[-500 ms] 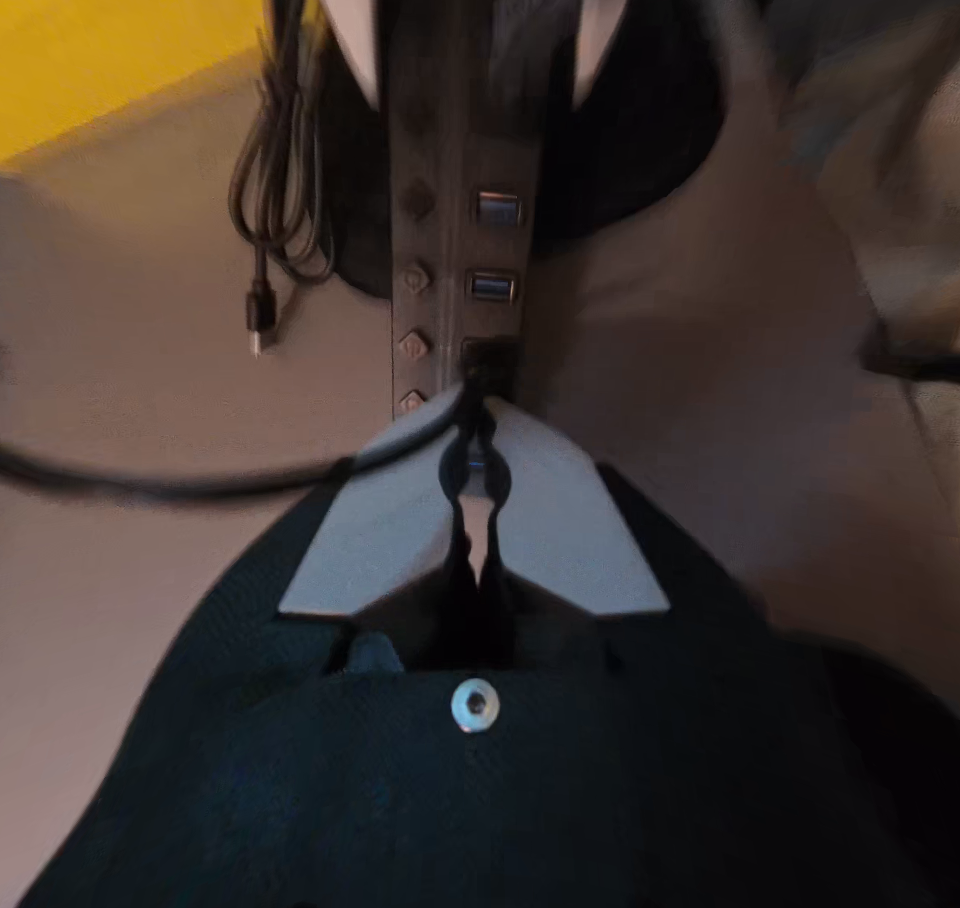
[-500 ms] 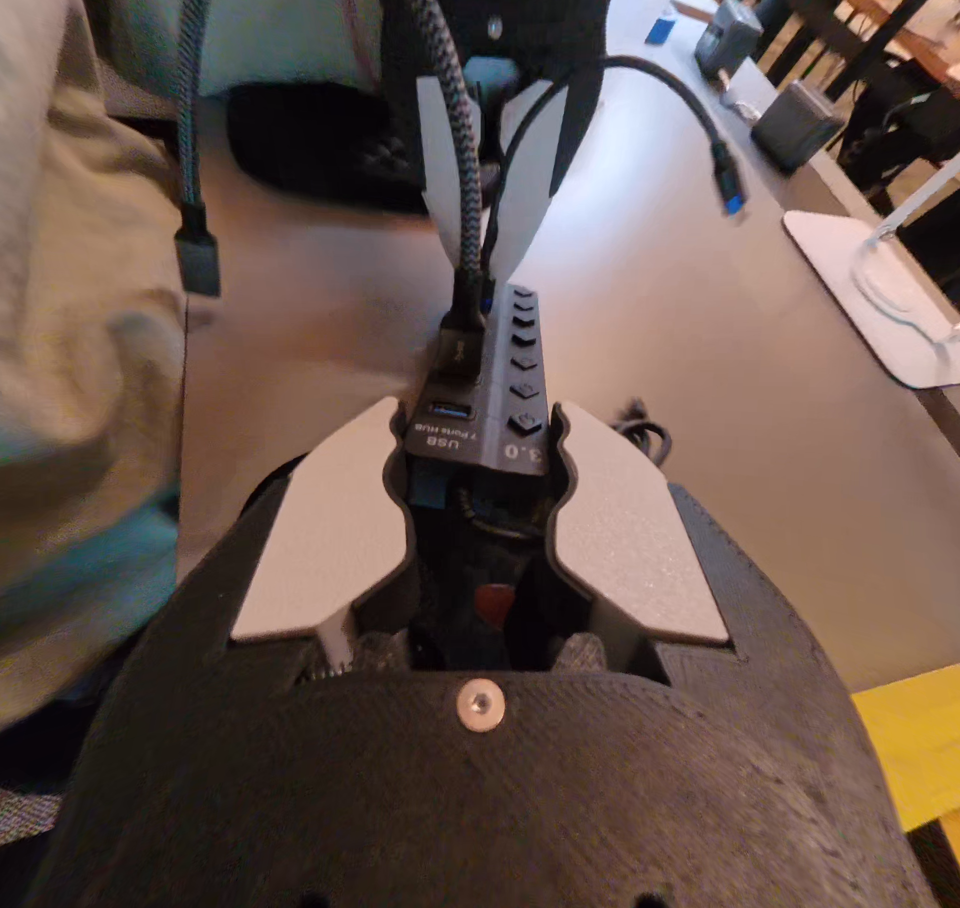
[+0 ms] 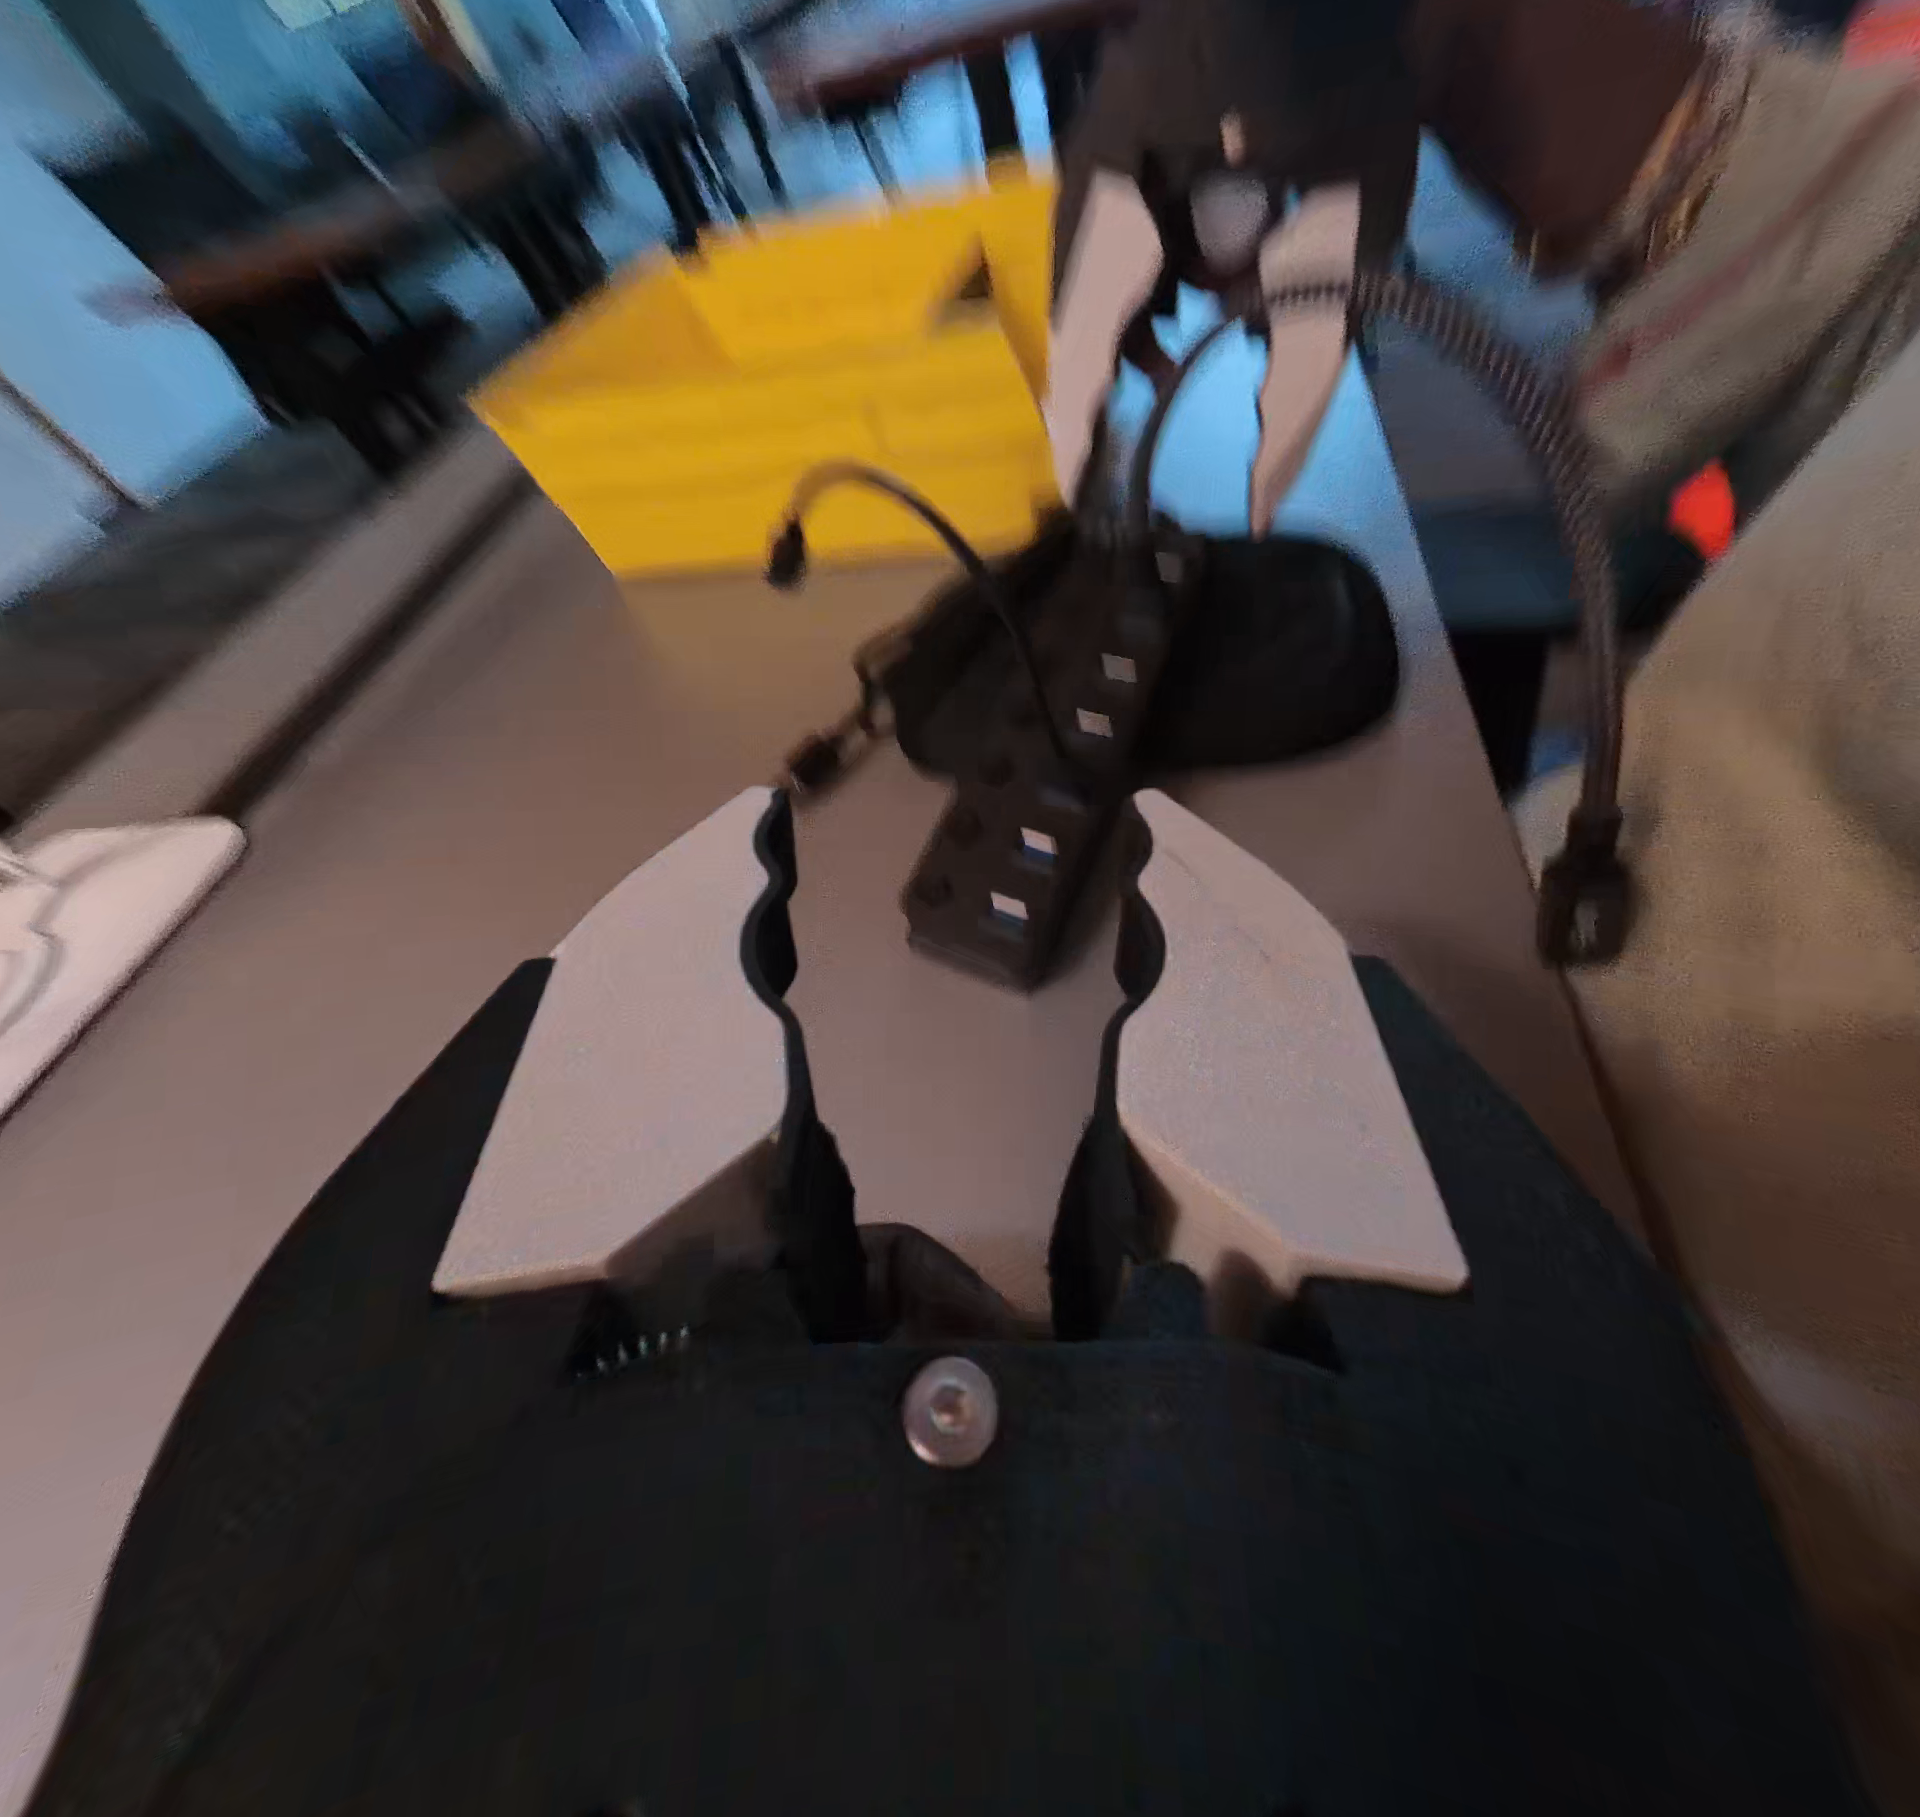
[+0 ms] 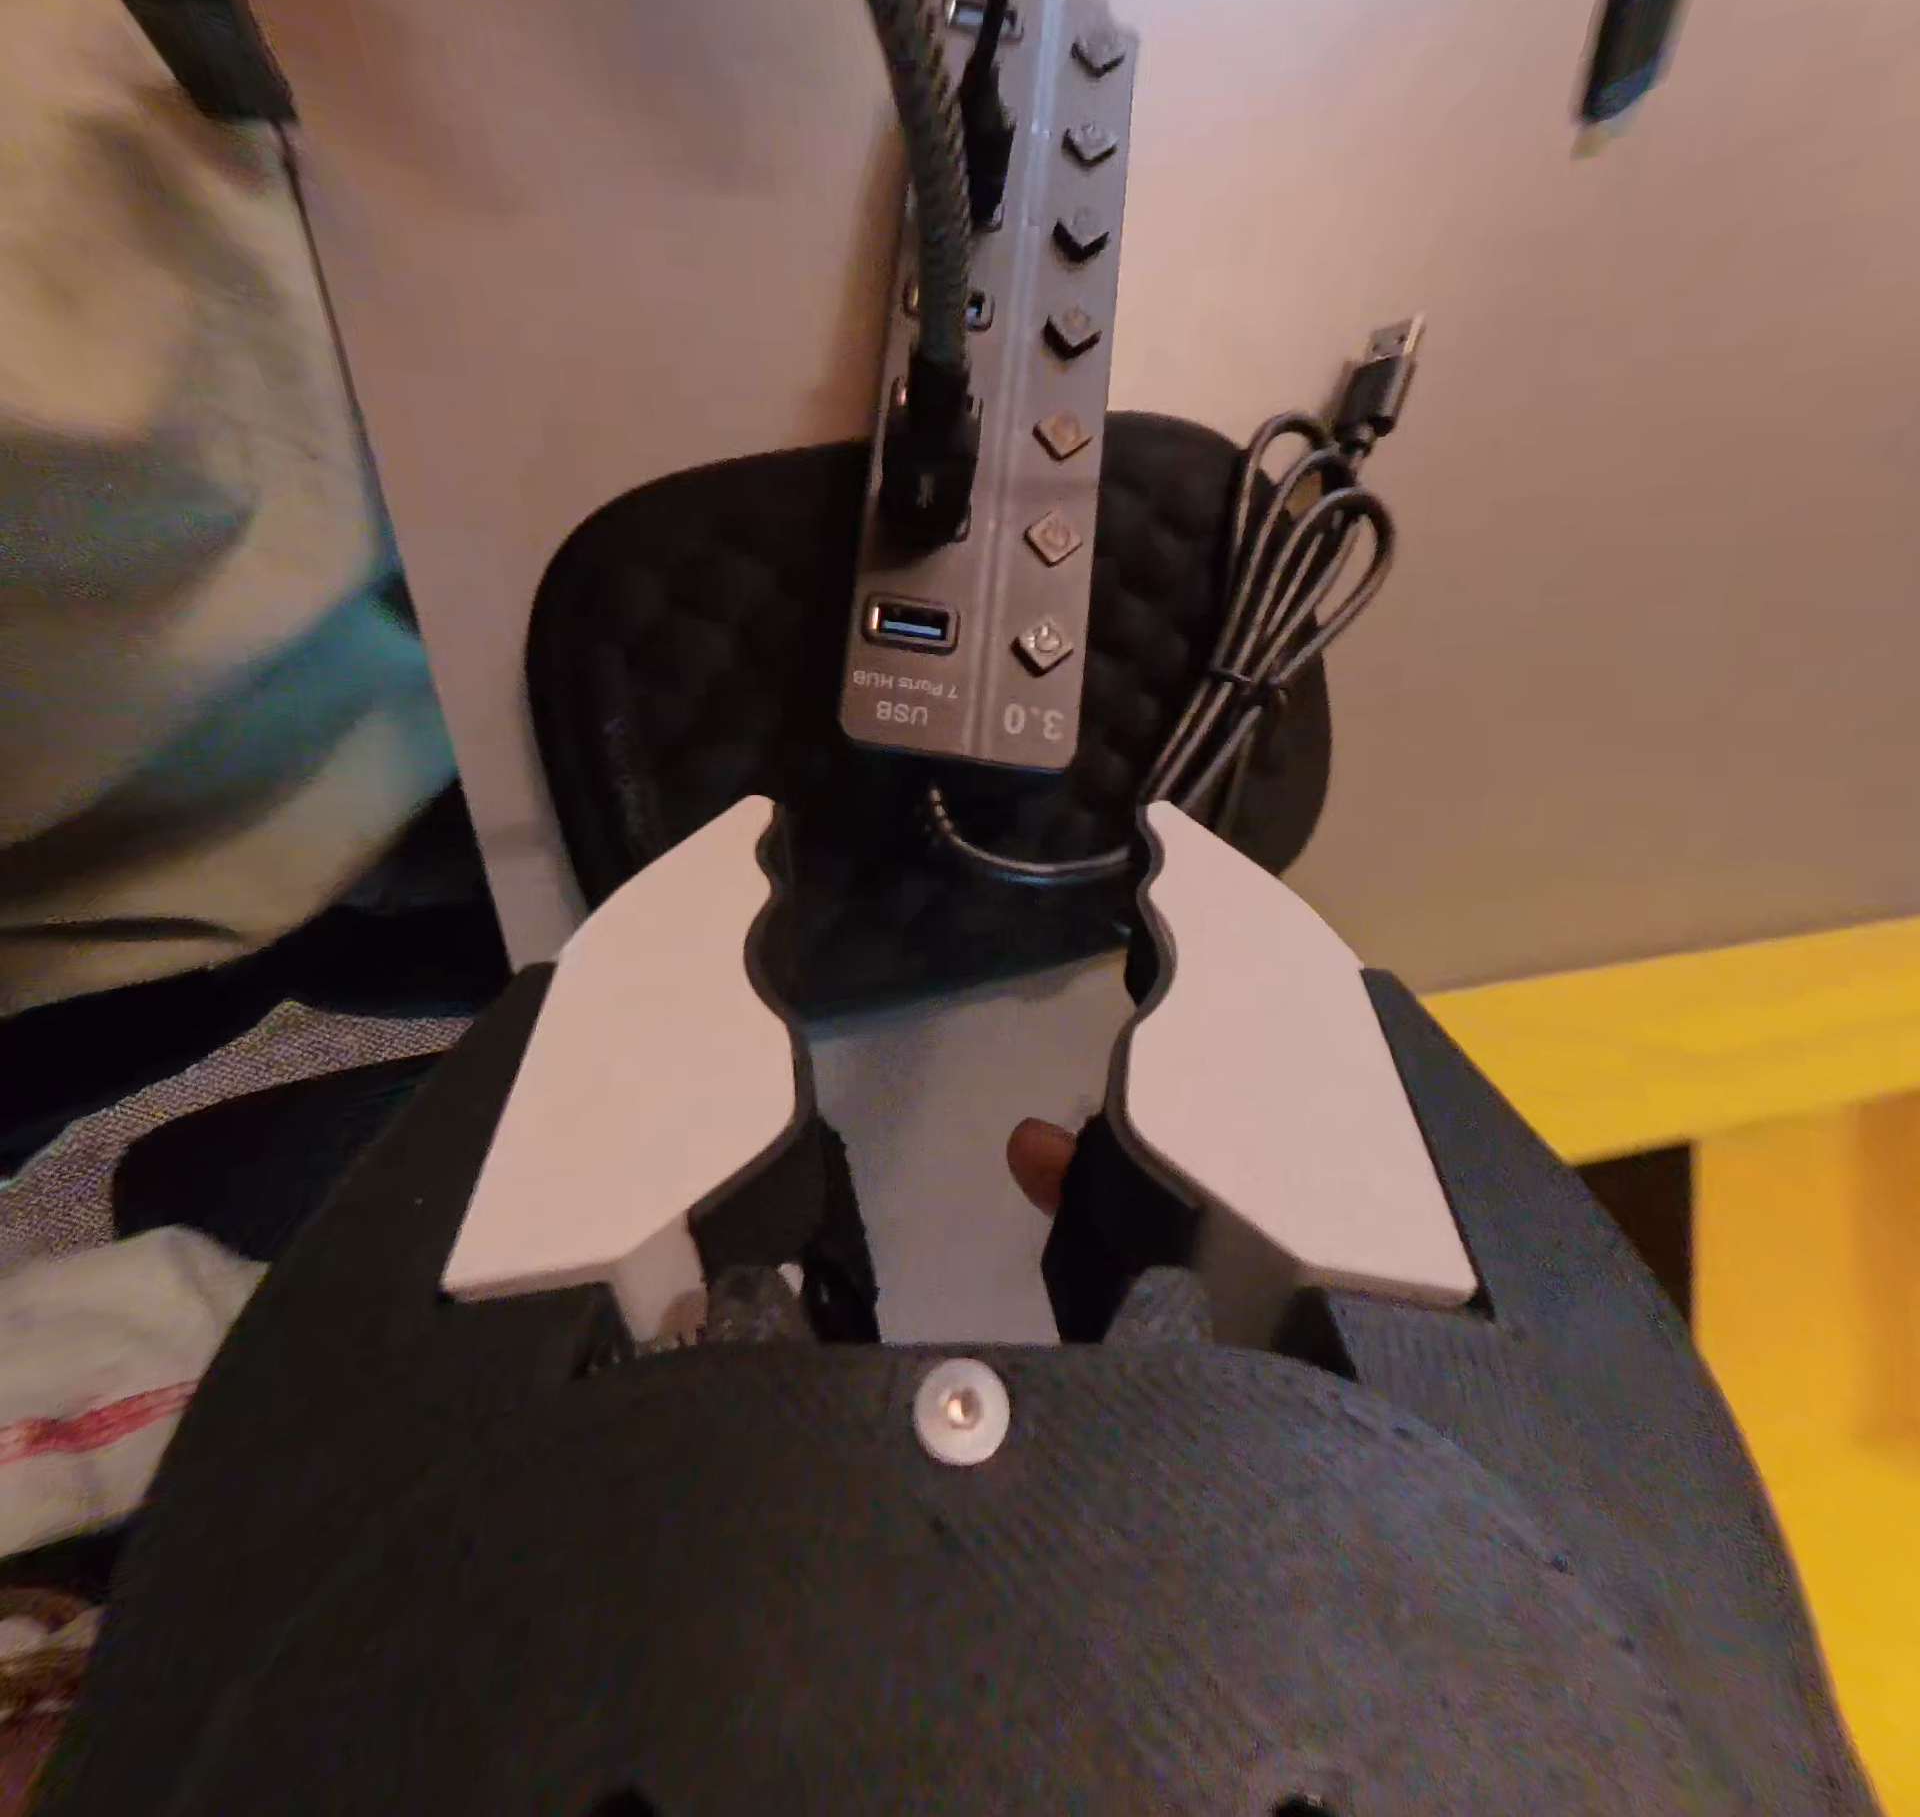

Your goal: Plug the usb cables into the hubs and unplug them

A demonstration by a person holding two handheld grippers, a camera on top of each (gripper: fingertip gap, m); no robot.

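On the grey table, the grey USB hub lies with its near end on a black padded pouch. A braided cable and a thin black cable are plugged into the hub. A coiled cable rests just beside it. The right gripper and the left gripper both hover near the hub, jaws wide and holding nothing.

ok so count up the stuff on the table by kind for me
usb hub: 1
cables plugged into the hub: 2 (braided cable, thin black cable)
bundled cable lying on the pad: 1
black pad: 1
total: 5
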